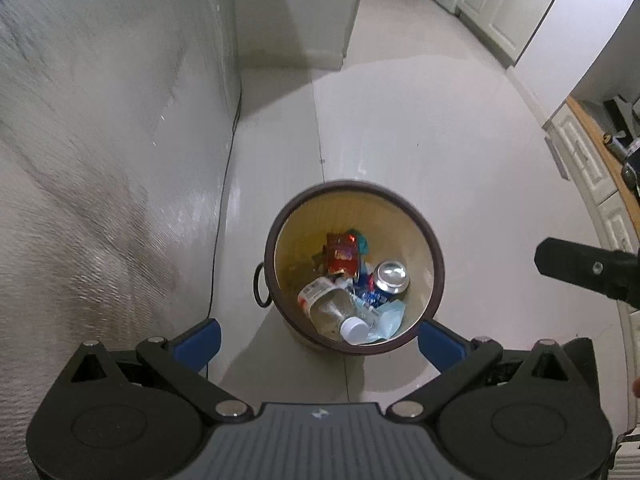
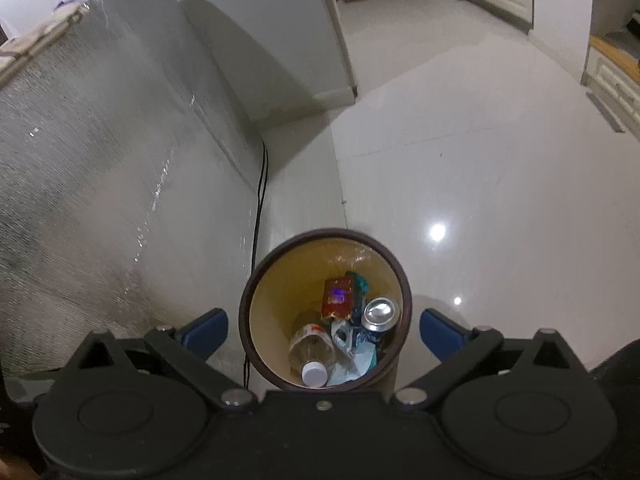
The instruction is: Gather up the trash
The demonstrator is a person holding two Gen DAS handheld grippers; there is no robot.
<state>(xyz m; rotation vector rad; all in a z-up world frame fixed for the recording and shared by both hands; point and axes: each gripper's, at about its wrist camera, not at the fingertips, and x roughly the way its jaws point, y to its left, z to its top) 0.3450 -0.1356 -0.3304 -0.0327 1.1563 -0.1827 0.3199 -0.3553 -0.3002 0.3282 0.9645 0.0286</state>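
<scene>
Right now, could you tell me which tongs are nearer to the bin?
Left, narrowly: the left tongs hover open above the bin; the right tongs hover open off its right side.

A dark brown rim rings the bin (image 1: 434,248), its inner wall mustard yellow. Inside it lie a red snack wrapper (image 1: 341,255), a silver can (image 1: 391,277), a clear bottle (image 1: 329,307) with white cap, and pale blue tissue (image 1: 386,320). Around the bin, glossy white floor (image 1: 420,120).
</scene>
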